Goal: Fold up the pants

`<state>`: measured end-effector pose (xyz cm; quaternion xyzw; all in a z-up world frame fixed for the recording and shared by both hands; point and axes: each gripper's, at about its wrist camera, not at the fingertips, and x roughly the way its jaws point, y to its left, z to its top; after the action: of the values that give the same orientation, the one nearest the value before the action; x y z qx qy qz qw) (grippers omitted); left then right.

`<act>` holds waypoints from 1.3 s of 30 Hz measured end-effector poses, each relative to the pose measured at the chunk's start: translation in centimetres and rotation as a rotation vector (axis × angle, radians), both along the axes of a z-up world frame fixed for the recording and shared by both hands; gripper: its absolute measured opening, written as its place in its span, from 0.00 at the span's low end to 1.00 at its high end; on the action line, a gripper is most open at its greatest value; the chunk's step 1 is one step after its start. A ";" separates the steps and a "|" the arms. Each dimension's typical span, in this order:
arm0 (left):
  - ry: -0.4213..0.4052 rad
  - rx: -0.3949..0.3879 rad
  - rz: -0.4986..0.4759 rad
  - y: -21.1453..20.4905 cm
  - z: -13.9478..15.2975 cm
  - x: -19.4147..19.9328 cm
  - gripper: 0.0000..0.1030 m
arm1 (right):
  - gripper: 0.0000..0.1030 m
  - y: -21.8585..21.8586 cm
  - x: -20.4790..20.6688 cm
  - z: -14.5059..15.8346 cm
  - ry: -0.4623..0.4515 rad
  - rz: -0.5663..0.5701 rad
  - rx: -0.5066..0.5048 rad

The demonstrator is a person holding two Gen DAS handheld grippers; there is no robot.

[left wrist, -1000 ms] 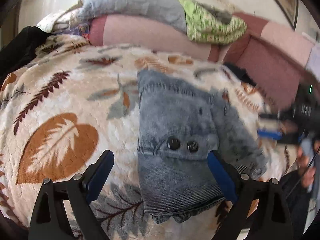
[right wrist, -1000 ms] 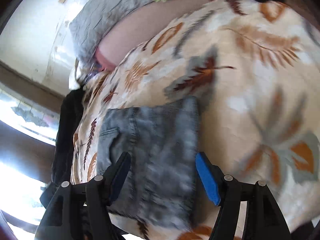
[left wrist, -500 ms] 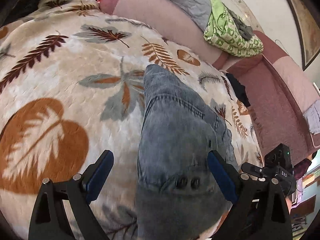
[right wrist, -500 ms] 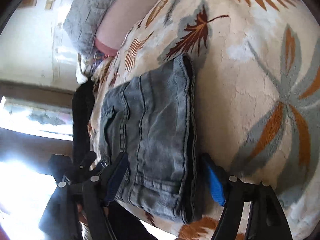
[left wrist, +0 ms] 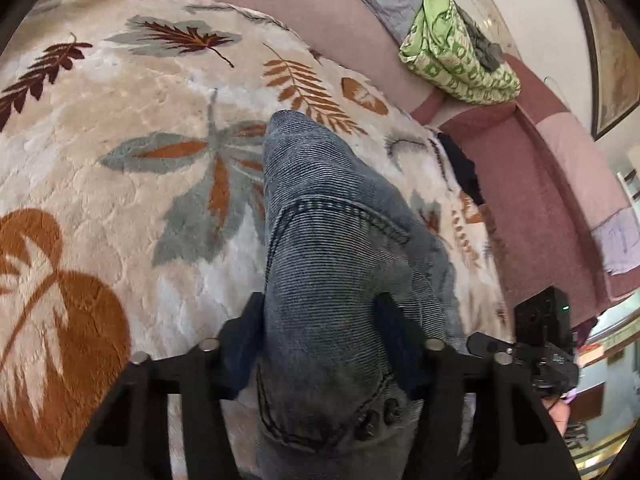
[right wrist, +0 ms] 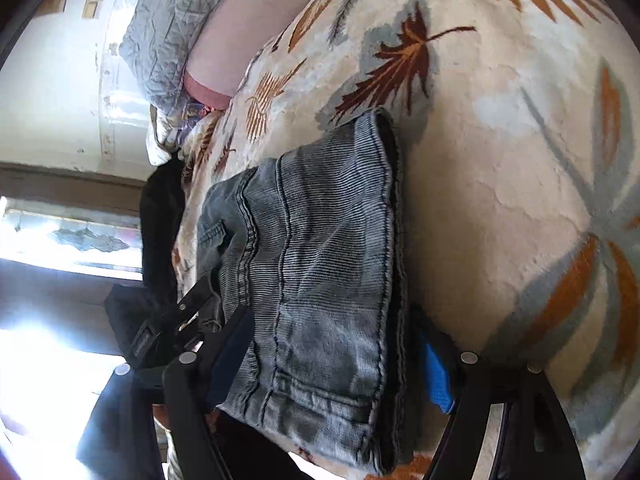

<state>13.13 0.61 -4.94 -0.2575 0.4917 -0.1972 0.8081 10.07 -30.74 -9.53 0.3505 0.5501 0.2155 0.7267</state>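
Folded blue denim pants [left wrist: 332, 248] lie on a leaf-patterned blanket [left wrist: 120, 160]. My left gripper [left wrist: 324, 344] has closed on the near end of the bundle, with the waistband buttons just below its jaws. In the right wrist view the pants [right wrist: 320, 272] fill the space between the jaws of my right gripper [right wrist: 332, 356], one finger on each side of the folded stack; the blue pad [right wrist: 436, 372] sits against its right edge. The right gripper also shows in the left wrist view [left wrist: 536, 340].
A pink sofa back [left wrist: 560, 184] runs behind the blanket, with a green patterned cloth [left wrist: 452, 52] and a grey quilted pillow [right wrist: 172, 28] on it. A black garment [right wrist: 160, 216] lies at the blanket's far edge. A bright window [right wrist: 48, 240] is beyond.
Both grippers moved in low onto the folded pants. The left jaws narrowed from wide open to gripping the bundle; the right jaws now straddle the stack.
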 end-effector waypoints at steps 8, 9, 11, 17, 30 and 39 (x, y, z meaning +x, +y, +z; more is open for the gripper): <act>-0.049 0.053 0.002 -0.3 1.0 -0.7 0.23 | 0.28 2.2 -0.6 2.2 -0.078 0.029 -0.158; -0.082 0.095 -0.006 -0.7 1.7 -1.2 0.22 | 0.26 2.3 -0.8 2.8 -0.097 0.028 -0.160; -0.144 0.154 -0.020 -1.4 3.1 -2.2 0.20 | 0.24 2.6 -1.2 4.2 -0.132 0.034 -0.157; -0.308 0.200 0.016 -0.1 8.8 -4.1 0.20 | 0.23 5.0 -1.3 8.6 -0.245 0.086 -0.135; -0.384 0.238 0.157 6.2 11.4 1.6 0.20 | 0.23 12.3 6.6 12.6 -0.394 0.183 -0.187; -0.205 0.358 0.170 6.1 3.8 4.9 0.34 | 0.27 13.6 9.9 4.5 -0.259 0.177 -0.258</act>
<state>18.04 6.67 -1.12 -0.1290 0.4105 -0.0633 0.9004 19.93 -17.15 -4.99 0.1741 0.5037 0.2498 0.8085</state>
